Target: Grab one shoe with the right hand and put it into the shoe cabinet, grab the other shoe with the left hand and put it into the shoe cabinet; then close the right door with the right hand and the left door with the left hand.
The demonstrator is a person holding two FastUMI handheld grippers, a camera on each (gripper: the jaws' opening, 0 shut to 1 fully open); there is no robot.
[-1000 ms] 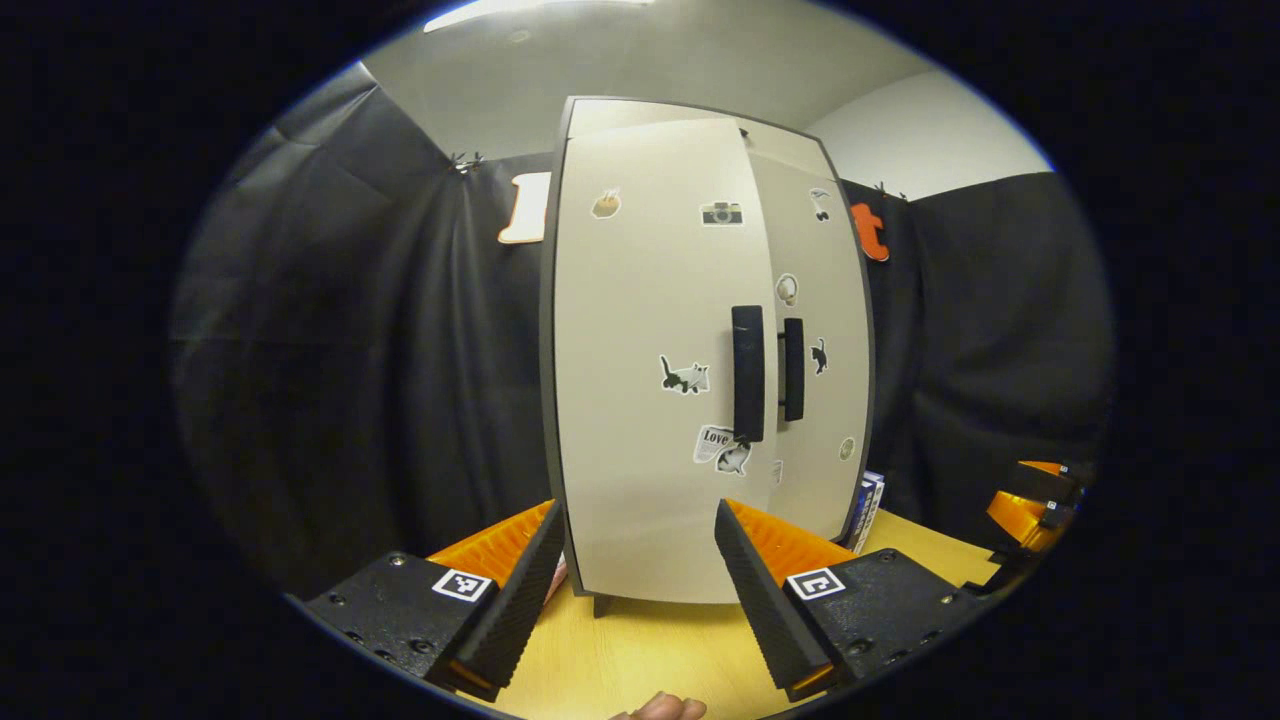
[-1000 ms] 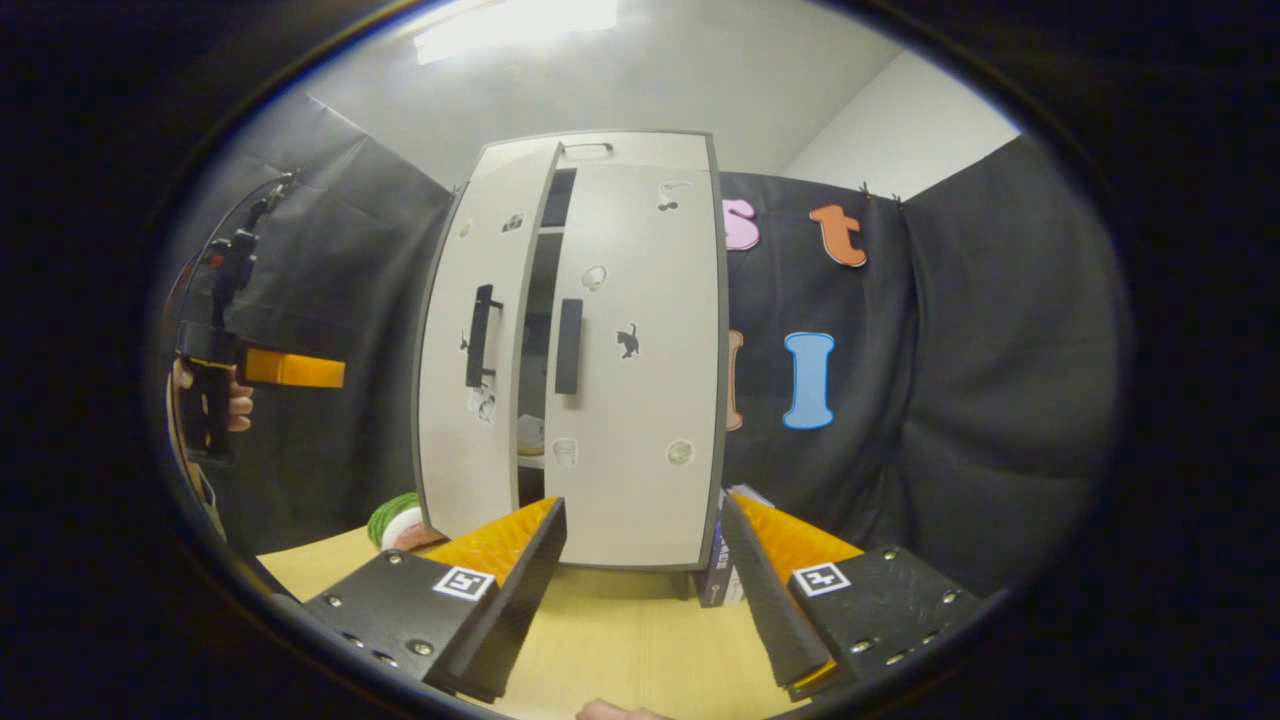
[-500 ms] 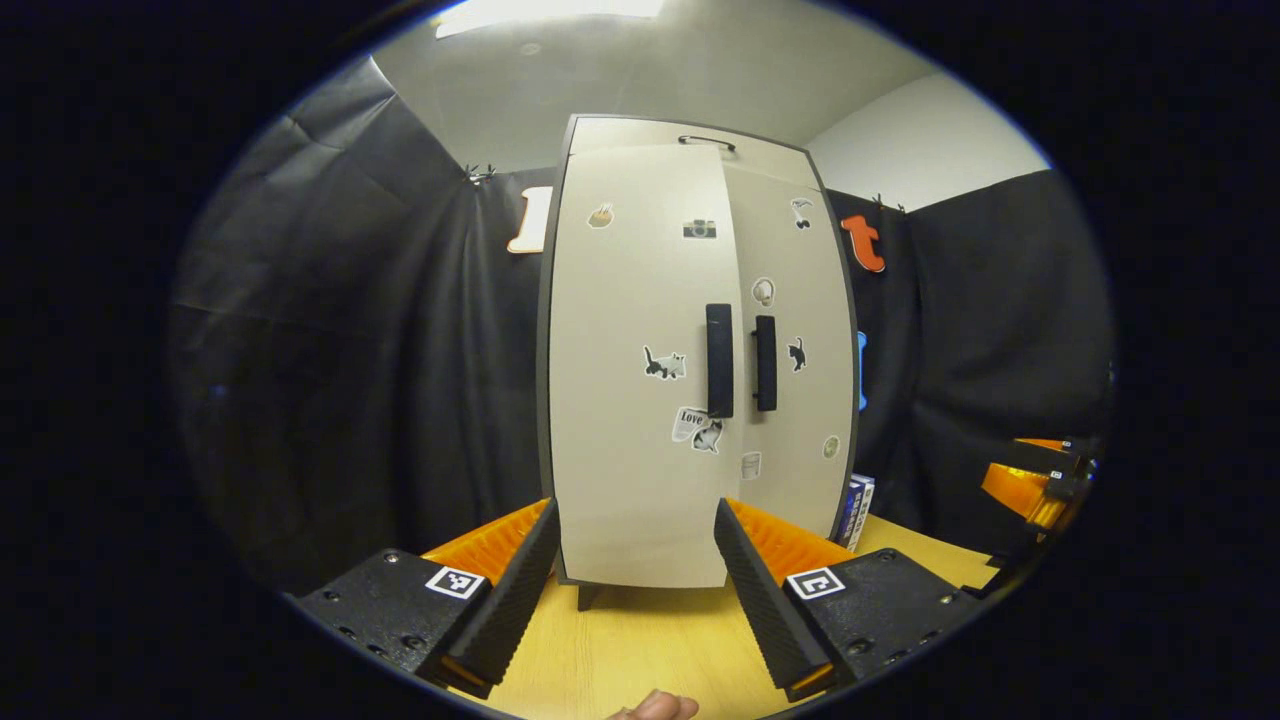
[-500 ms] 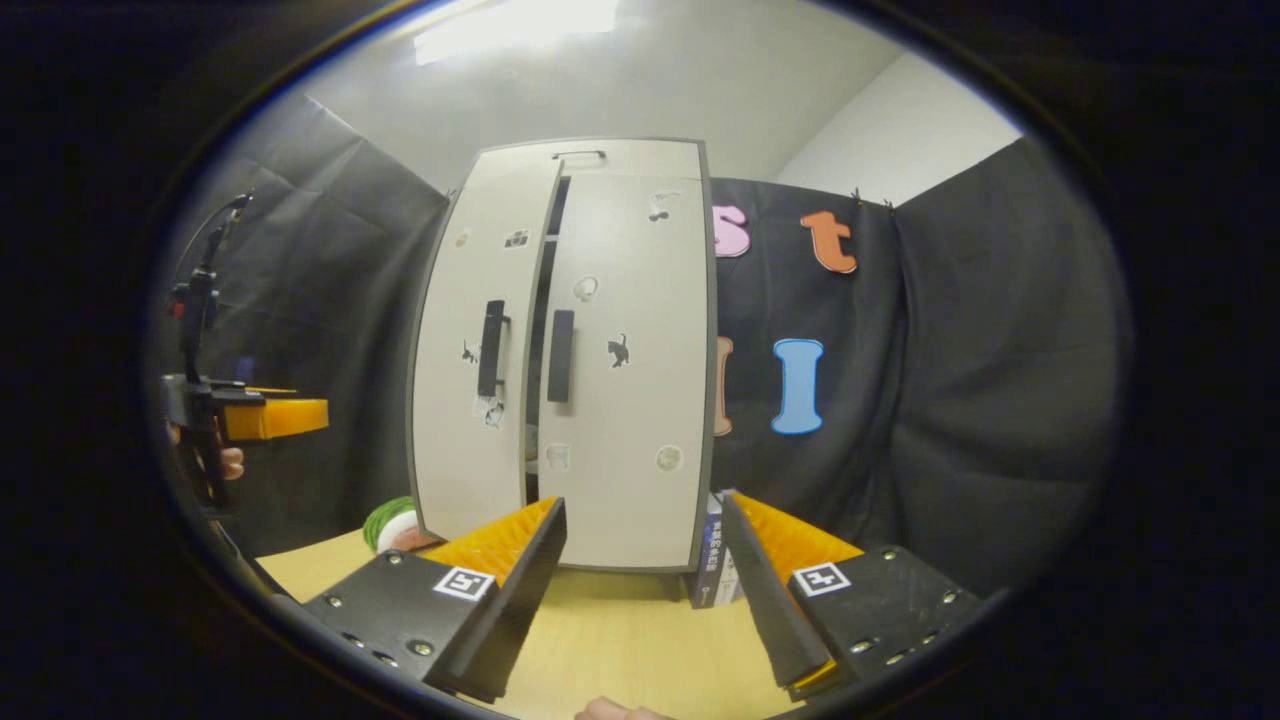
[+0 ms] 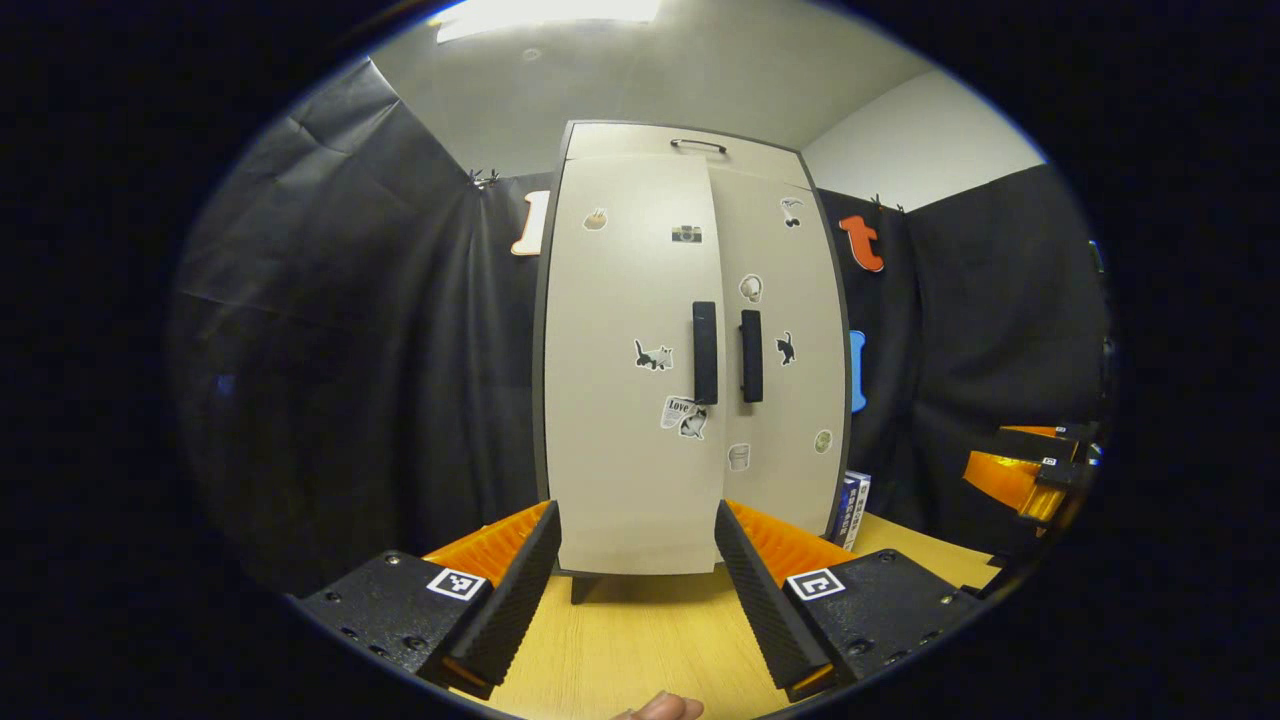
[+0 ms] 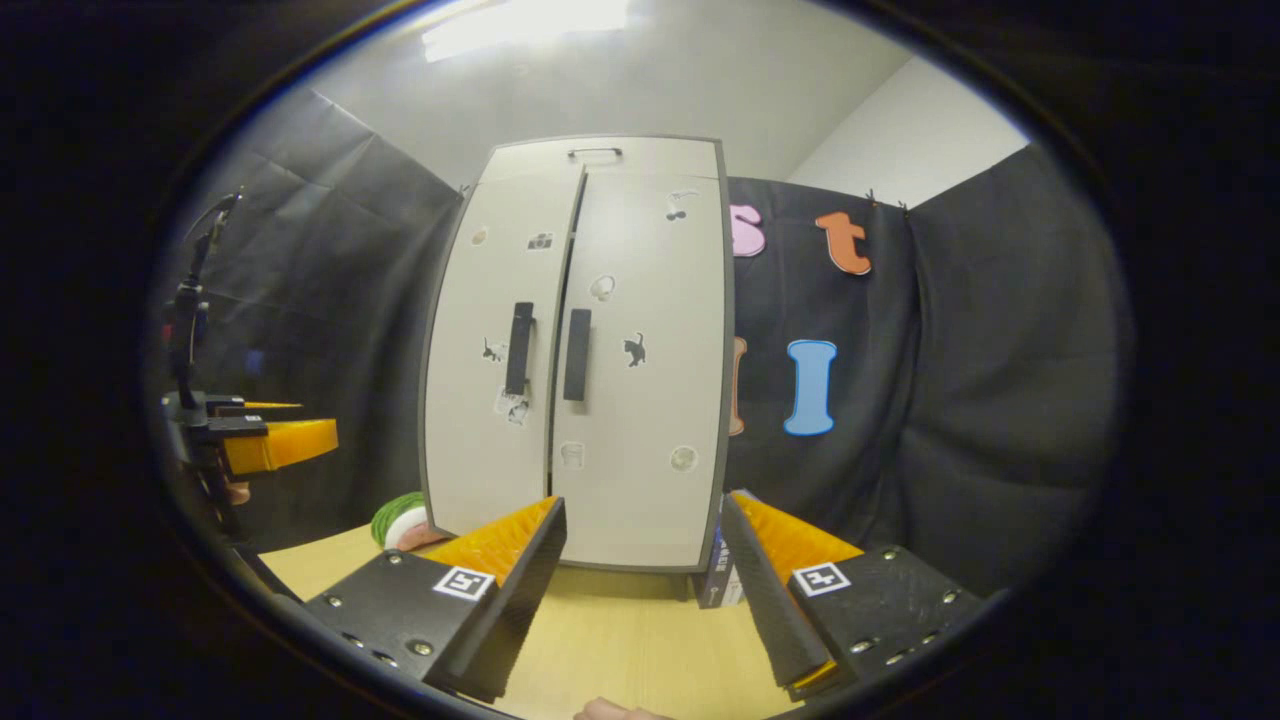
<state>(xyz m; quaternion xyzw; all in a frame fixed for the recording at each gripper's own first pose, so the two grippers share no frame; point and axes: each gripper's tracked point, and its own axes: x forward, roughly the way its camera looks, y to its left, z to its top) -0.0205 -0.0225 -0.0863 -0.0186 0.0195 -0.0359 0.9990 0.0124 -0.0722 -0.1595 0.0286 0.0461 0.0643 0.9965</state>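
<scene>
Left gripper view has the cabinet (image 5: 690, 350) dead ahead, standing upright on the wooden table (image 5: 640, 640) at the far side, black cloth wall behind it. Left door (image 5: 625, 370) and right door (image 5: 785, 350) look pretty much shut from this side, with the two dark handles (image 5: 705, 352) side by side at the middle seam. In the right gripper view the cabinet (image 6: 585, 350) sits a bit left of centre, and there's a thin dark gap along the seam between the doors, so the left door (image 6: 495, 360) isn't quite flush with the right door (image 6: 645, 360).

Left gripper (image 5: 635, 590) has its fingers spread wide with nothing between them; the cabinet's bottom edge shows in the gap, farther off and not touching. Right gripper (image 6: 645, 590) is the same deal: wide open, empty, cabinet base showing beyond the fingers, well apart.

Smaller stuff: a small box (image 5: 853, 508) stands just right of the cabinet, and a green round thing (image 6: 400, 520) sits by its left corner. Stickers (image 5: 653, 355) dot both doors. Shoes aren't visible with the doors like this.
</scene>
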